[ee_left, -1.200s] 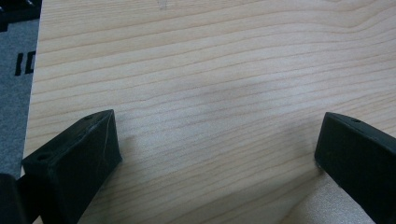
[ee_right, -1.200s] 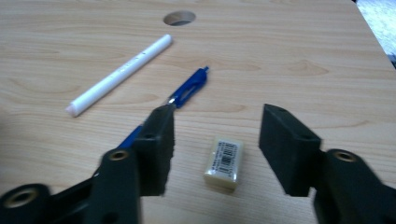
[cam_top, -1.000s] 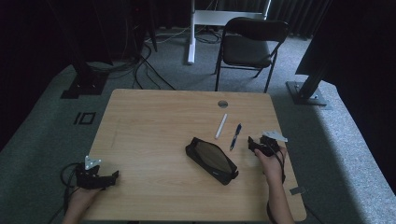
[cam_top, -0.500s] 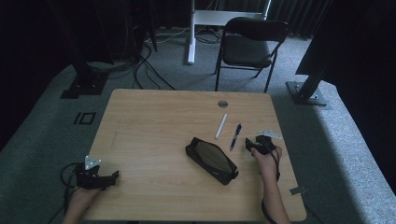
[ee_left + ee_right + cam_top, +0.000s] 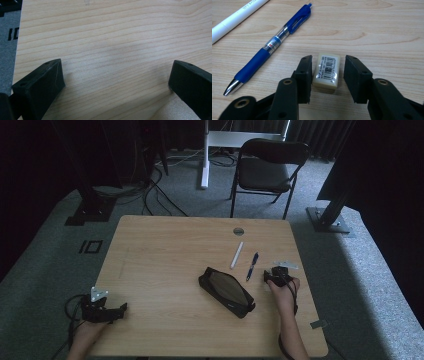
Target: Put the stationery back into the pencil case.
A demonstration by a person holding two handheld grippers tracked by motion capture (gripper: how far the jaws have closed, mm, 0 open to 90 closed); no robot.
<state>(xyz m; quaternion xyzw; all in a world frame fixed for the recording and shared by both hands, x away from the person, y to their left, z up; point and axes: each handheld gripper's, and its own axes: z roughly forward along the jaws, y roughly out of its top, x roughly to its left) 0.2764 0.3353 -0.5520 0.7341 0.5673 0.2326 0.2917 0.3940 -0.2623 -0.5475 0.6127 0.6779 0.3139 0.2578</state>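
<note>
The right gripper (image 5: 325, 77) sits low over the table (image 5: 165, 260), near its right edge in the high view, with a small eraser (image 5: 326, 70) lying flat on the wood between its two jaws. The eraser is pale, with a white sleeve that bears a barcode, and its long side runs along the jaws. The left jaw stands right against the eraser's side, touching it or nearly so; the right jaw stands just off the other side, with a narrow strip of wood showing between. The jaws have just been closing in around the eraser, and they are now narrow but not pressed on both sides. The eraser rests on the table, not lifted.

Just beyond and to the left of the jaws in the right gripper view lies a blue pen (image 5: 272, 45), slanted, its metal tip toward the camera and its clip end away. Farther left lies a white pen (image 5: 237, 18), roughly parallel to the blue one and apart from it. In the high view the right gripper (image 5: 276, 276) is just right of the blue pen (image 5: 252, 265), and a dark pencil case (image 5: 226, 291) lies slanted near the table's middle, well left of the hand.

The left gripper (image 5: 112, 312) rests at the table's near left corner, its jaws wide apart over bare wood, well away from the eraser.
</note>
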